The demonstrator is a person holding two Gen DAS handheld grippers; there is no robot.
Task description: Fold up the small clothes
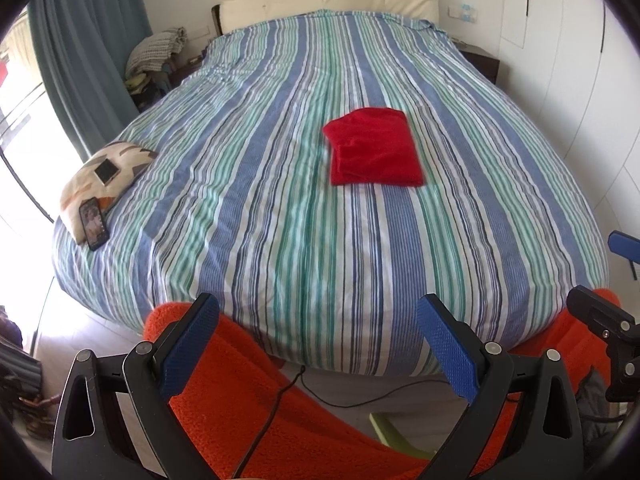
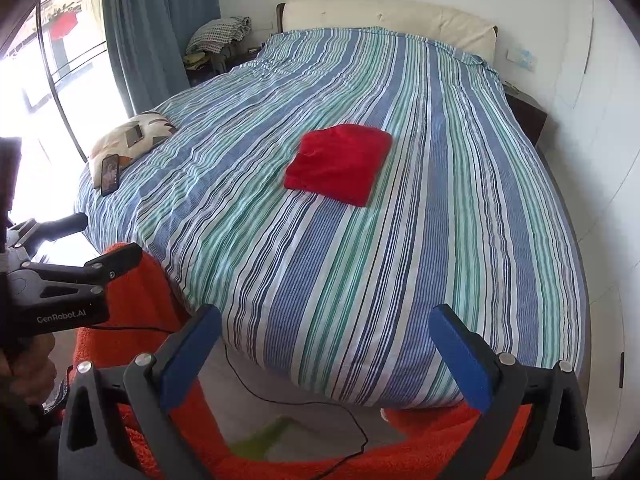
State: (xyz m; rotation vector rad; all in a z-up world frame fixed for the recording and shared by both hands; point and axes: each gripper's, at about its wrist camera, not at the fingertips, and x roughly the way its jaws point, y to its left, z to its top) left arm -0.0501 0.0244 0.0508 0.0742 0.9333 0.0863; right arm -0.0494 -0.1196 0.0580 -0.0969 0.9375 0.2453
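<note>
Both grippers, left gripper (image 1: 316,344) and right gripper (image 2: 326,354), are hanging apart, empty; re-gripping risks undoing the folded red garment (image 1: 374,148).

Red garment (image 1: 374,148) – soft matt cloth; bedspread (image 1: 280,200) – striped woven cotton.

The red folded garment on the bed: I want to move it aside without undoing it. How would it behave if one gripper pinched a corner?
The red garment looks like soft cloth in loose layers, so it would probably droop and unfold. It seems light. On the striped bedspread, pushing would likely bunch it rather than slide it.
</note>
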